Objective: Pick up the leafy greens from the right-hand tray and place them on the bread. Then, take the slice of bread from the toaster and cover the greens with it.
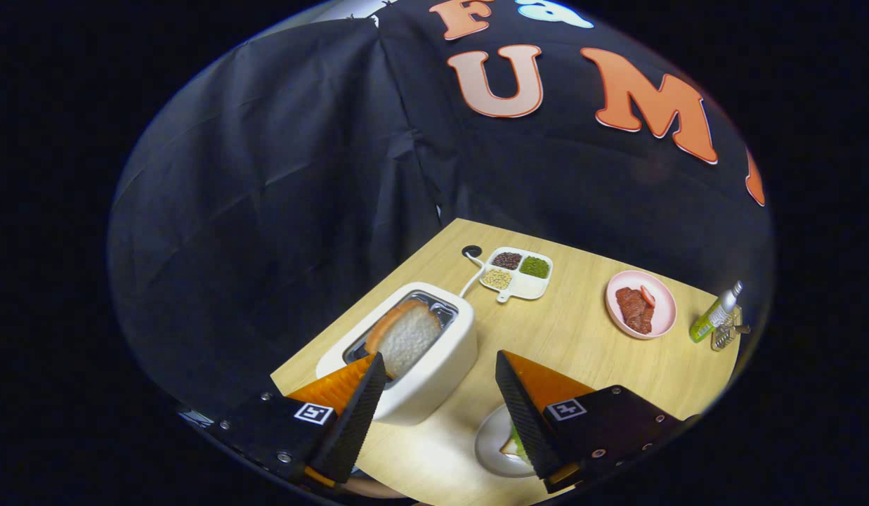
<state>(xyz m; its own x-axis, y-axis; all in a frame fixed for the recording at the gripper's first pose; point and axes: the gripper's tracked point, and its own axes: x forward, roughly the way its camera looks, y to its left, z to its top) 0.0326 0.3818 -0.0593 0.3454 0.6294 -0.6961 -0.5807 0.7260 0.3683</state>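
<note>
Our gripper [434, 393] hangs wide open and empty above the bench [582, 351]. The bread slice [406, 336] stands upright in the toaster [434, 379], just ahead. We judge it light, soft, crumbly; pinch its raised top edge gently.

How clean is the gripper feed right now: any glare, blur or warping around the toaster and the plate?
Gripper view: fisheye warps the table edges into curves; the toaster and its bread slice are sharp and evenly lit; bright glare washes the tabletop near the white plate, half hidden behind one finger; the open gripper hangs above, holding nothing.
</note>
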